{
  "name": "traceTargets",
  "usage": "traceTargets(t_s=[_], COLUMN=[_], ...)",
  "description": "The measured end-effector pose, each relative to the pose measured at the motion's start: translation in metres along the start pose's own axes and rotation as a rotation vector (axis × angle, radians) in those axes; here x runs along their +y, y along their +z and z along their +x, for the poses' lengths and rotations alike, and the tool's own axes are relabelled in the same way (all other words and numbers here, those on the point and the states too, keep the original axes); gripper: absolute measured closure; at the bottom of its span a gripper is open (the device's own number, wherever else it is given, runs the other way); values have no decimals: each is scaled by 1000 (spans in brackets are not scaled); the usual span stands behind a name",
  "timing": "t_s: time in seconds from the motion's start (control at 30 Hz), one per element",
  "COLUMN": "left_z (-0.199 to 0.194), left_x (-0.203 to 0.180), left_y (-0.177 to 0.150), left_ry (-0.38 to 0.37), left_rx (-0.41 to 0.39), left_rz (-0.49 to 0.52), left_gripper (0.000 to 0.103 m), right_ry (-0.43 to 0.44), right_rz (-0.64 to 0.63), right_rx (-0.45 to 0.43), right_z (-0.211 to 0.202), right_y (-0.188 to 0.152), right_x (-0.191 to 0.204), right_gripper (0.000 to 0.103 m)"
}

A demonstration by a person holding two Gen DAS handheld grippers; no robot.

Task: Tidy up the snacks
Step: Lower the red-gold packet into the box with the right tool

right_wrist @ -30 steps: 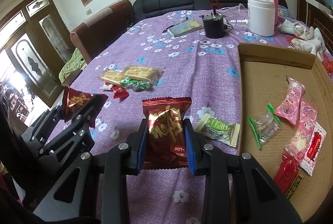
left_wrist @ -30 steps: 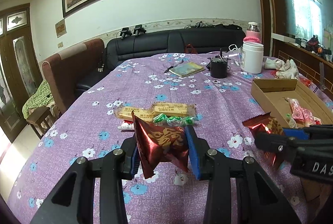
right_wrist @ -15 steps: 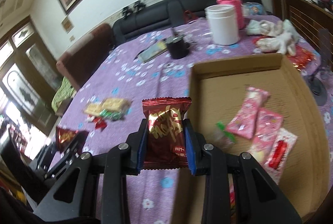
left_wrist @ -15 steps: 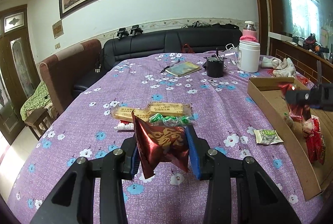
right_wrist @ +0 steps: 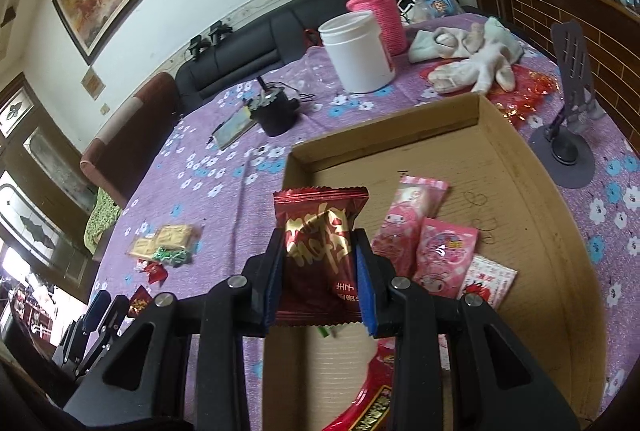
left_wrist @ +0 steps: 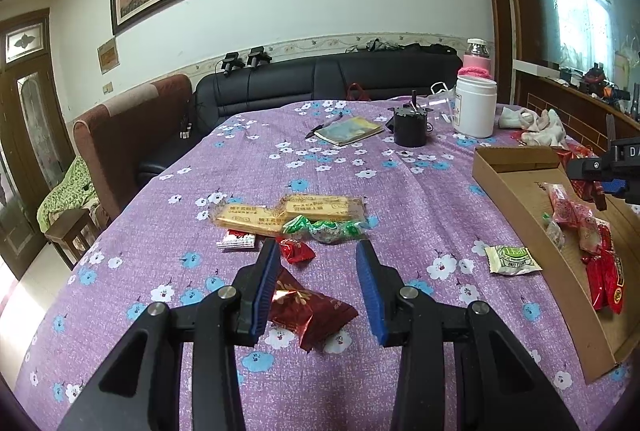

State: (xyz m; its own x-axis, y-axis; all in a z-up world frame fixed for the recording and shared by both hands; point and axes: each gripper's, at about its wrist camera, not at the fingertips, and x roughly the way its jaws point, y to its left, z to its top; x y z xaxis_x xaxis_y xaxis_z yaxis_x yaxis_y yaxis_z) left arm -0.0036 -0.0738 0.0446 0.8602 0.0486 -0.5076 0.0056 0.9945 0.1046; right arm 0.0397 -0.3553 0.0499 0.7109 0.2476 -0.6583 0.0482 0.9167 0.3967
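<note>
Cardboard box (right_wrist: 532, 167) sits on the purple floral tablecloth (left_wrist: 280, 159), at the right side of the table. Contents: three pink snack packets (right_wrist: 436, 247) lying side by side on the box floor, a white-and-red packet (right_wrist: 486, 281) touching them, and a red packet (right_wrist: 360, 415) at the near end, partly hidden by the gripper.

Right gripper (right_wrist: 320, 271) is over the near left part of the box, pads closed on a dark red foil packet with gold lettering (right_wrist: 320, 243), held upright between them.

Left gripper (left_wrist: 318, 291) is over the tablecloth with its pads spread wide, holding nothing. A second dark red foil packet (left_wrist: 312, 311) lies on the cloth between and below the pads, close against the left pad; contact cannot be told.

Loose on the cloth beyond it: small red candy (left_wrist: 296, 251), green wrapped candy (left_wrist: 324, 229), two yellow biscuit packs (left_wrist: 288, 213), a small red-and-white sachet (left_wrist: 237, 240). A white-and-green packet (left_wrist: 512, 259) lies just beside the box wall, outside.
</note>
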Motion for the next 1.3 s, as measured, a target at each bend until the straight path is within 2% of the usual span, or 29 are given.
traceTargets(t_s=[0.43,0.83,1.03,1.17,1.3], left_z=[-3,3,8,-4,-16], left_x=[0,6,6,-5,-25], left_y=[-1,-1,1,7,20], left_ry=[2,-3,-65,-106,-195], left_rx=[-9,26,82,76,88], left_rz=[0,-38,-61,-37,-20], left_gripper=[63,63,63,63,63], right_ry=[-15,-30,-56,-64,-73], right_rz=[42,57,57,94,118], right_rx=[-18,-18,-3,9,18], right_z=[-7,-9,-7,-7,-6], right_y=[5,6,8,11,12], right_x=[-15,-23,-29,-43,-51], right_gripper=[69,69,69,69,69])
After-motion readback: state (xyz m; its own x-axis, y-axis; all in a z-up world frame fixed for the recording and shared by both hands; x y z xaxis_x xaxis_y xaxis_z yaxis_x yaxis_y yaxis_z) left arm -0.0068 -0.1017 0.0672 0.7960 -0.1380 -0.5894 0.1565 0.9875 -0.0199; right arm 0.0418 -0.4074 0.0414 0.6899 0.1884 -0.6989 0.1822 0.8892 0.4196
